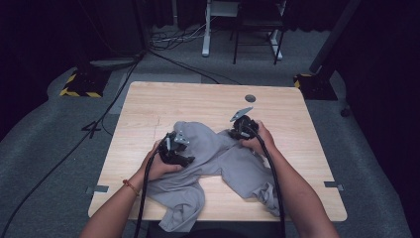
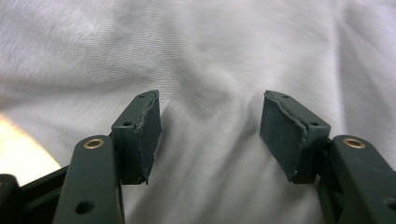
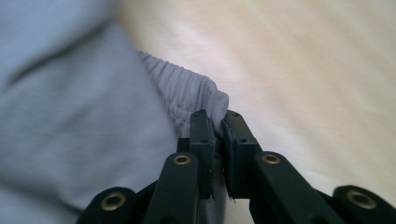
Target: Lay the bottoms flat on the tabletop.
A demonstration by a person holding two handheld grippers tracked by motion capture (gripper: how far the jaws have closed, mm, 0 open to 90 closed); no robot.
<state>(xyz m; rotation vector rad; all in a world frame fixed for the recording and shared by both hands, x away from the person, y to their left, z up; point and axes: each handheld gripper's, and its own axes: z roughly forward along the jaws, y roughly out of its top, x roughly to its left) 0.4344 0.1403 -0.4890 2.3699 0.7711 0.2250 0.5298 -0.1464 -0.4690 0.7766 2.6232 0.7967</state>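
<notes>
**Grey shorts pinched at the waistband**

The wooden table (image 1: 148, 99) carries crumpled grey shorts (image 1: 208, 148) from its middle to the near edge, overhanging it. The left gripper (image 2: 210, 135) hovers over the fabric, jaws spread. The right gripper (image 3: 218, 140) has its jaws pinching the gathered waistband (image 3: 187, 91).

I see wooden table (image 1: 148, 106) | round hole (image 1: 250, 98) near far edge | white desk legs (image 1: 206, 29) beyond | floor cables (image 1: 188, 64)
</notes>
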